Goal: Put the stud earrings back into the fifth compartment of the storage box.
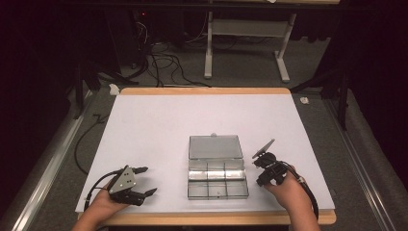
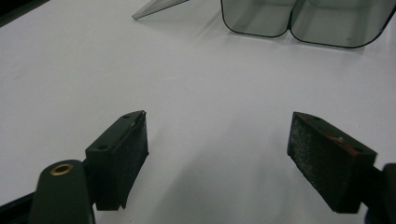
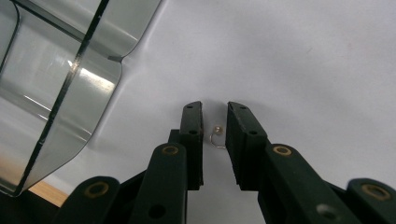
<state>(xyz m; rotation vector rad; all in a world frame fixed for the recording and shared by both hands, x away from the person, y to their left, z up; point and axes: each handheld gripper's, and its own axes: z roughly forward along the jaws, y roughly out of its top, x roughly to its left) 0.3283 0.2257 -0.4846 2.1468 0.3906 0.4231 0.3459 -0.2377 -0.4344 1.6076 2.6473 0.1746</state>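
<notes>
White sheeting covers the tabletop (image 1: 159,125), whose wooden rim shows along the top and bottom of the high view, with dark floor, cables and a pale frame leg beyond its far side. Near the lower middle of that view sits a clear compartment box (image 1: 217,177) with its lid (image 1: 215,147) lying open toward the top of the frame; wide bare sheet spreads above it and to its left, while the bottom rim of the tabletop lies close under both hands. The left gripper (image 1: 147,181) rests at the lower left of the high view, well apart from the box, and the right gripper (image 1: 262,168) stands just beside the box's right wall. From above, nothing small can be made out under the right gripper, but the right gripper view shows a tiny metal hook with a bead (image 3: 216,135) lying on the white sheet in the middle of the frame, directly between the two black jaws. Those jaws stand narrowly apart, one on each side of the hook, and their pads do not press on it. The box's curved clear wall (image 3: 70,93) fills the upper left of that view, close to the jaws, with open sheet to the right. In the left gripper view the left gripper (image 2: 217,154) has its jaws spread wide with nothing between them, bare sheet ahead, and two rounded box compartments (image 2: 303,21) along the top edge.
</notes>
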